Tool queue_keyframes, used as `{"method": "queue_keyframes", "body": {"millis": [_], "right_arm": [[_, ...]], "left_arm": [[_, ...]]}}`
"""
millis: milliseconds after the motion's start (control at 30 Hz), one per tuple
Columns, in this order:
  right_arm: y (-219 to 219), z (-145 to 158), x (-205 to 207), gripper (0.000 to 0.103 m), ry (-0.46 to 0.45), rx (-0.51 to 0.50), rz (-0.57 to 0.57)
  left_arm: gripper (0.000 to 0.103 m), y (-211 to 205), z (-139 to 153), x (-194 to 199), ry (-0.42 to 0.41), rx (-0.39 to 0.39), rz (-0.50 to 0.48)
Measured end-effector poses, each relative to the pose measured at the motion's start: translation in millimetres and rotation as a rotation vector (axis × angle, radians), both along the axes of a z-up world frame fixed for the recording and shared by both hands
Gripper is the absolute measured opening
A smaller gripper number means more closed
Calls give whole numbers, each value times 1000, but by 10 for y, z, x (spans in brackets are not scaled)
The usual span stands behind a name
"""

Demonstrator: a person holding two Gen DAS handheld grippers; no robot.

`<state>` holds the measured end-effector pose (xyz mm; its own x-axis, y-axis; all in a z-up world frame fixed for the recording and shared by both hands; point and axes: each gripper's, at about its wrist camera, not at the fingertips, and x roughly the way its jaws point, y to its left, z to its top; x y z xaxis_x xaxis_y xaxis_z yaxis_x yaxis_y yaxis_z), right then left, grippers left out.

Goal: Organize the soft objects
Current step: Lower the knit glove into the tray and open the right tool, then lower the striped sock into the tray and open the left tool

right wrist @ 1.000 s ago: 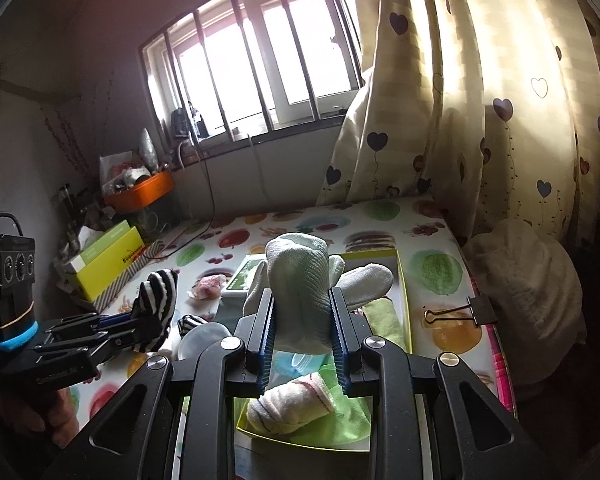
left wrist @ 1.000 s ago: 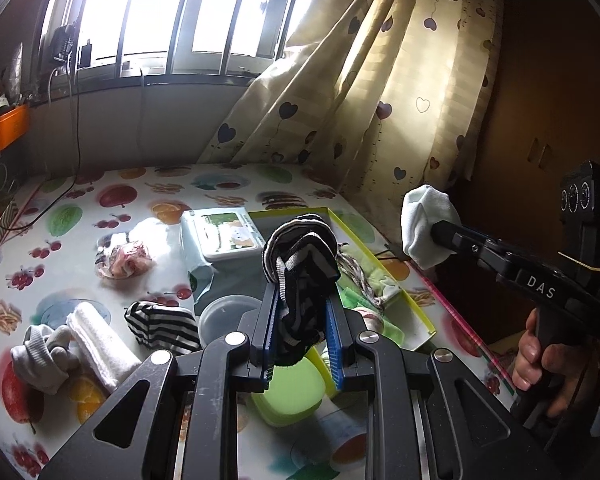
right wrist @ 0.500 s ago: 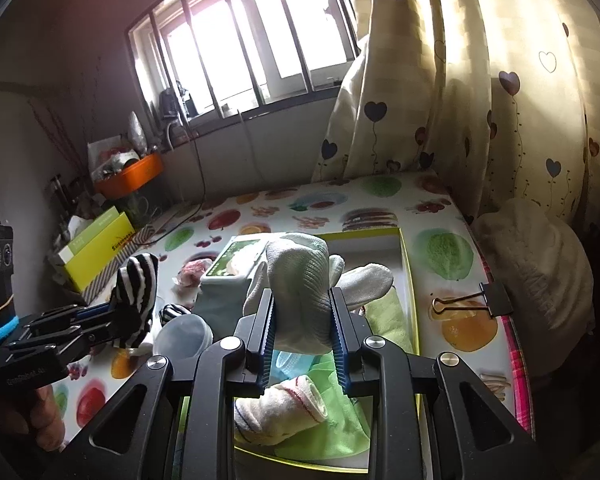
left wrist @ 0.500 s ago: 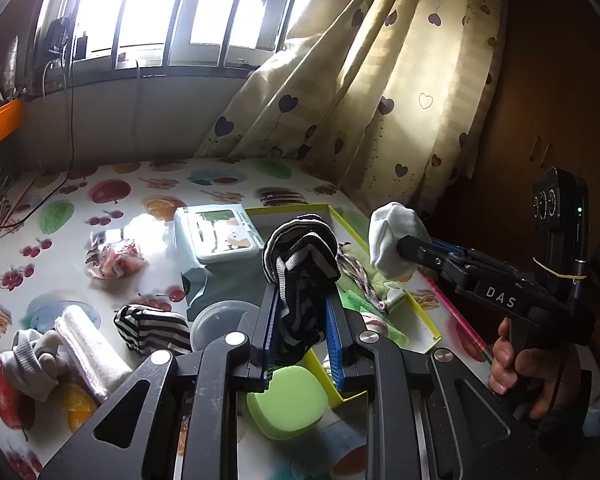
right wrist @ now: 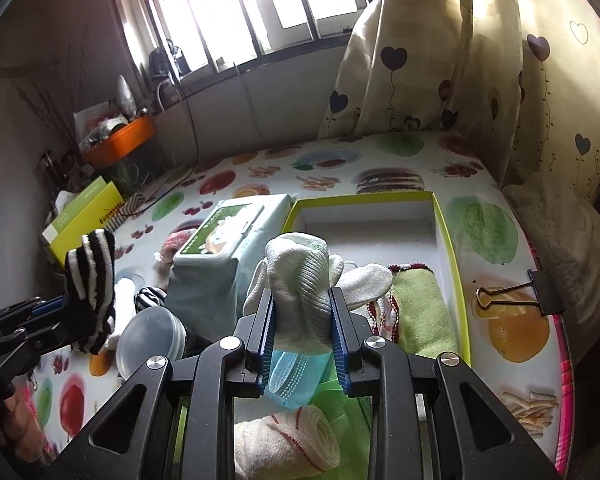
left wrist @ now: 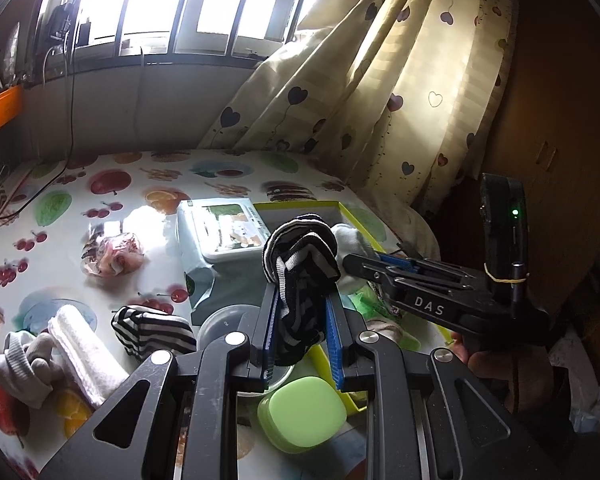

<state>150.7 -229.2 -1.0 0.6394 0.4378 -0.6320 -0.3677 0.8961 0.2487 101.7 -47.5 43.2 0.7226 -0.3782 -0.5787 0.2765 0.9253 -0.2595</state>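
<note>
In the left wrist view the black body of the right gripper [left wrist: 350, 262] covers most of the yellow-rimmed cardboard box [left wrist: 300, 206], so only the box's far corner and a strip of its near edge show; the white sock it carries peeks out behind the striped one. In the right wrist view the box's near end is cut off by the gripper frame, and the person's hand at lower left is a dim blur.

The left gripper [left wrist: 300, 324] is clamped on a black-and-white striped sock [left wrist: 298, 264], its blue-padded jaws close together with the fabric bunched above them. The right gripper [right wrist: 302, 330] is clamped on a white ribbed sock [right wrist: 300, 276], which stands up between the pads, over the near half of the box [right wrist: 446, 224].

Inside the box lie a green folded cloth [right wrist: 418, 308], a pale blue dotted cloth [right wrist: 294, 376] and a rolled white towel with red stripes [right wrist: 288, 446]; the far end is bare.

At centre left of the left wrist view, on the fruit-print tablecloth [left wrist: 112, 184], lie a second striped sock [left wrist: 152, 332], a rolled white towel [left wrist: 82, 350] and a grey-and-white sock [left wrist: 20, 368]. A pack of wet wipes [left wrist: 224, 232] sits just left of the box, with a clear round lid [right wrist: 150, 338] and a green rounded case [left wrist: 302, 412] nearer the camera. A black binder clip [right wrist: 516, 294] lies right of the box.
</note>
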Motion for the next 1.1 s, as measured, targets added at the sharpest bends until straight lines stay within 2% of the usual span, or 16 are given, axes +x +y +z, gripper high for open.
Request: {"method": "queue_keyframes", "body": {"millis": [133, 233, 267, 300, 633, 1100], "right_arm": [[41, -176, 97, 31, 56, -19, 12], [13, -174, 85, 46, 57, -17, 2], [-2, -146, 65, 55, 49, -14, -2], [-15, -112, 42, 57, 40, -10, -4], [-328, 287, -332, 59, -75, 40, -55], [-873, 211, -500, 59, -67, 72, -162]], "left_arm": [[22, 3, -28, 37, 9, -1, 1], [22, -9, -33, 44, 12, 1, -2], [22, -17, -31, 40, 12, 2, -2], [22, -21, -28, 39, 11, 3, -3], [22, -205, 91, -17, -15, 24, -34], [22, -806, -97, 237, 35, 92, -169]]}}
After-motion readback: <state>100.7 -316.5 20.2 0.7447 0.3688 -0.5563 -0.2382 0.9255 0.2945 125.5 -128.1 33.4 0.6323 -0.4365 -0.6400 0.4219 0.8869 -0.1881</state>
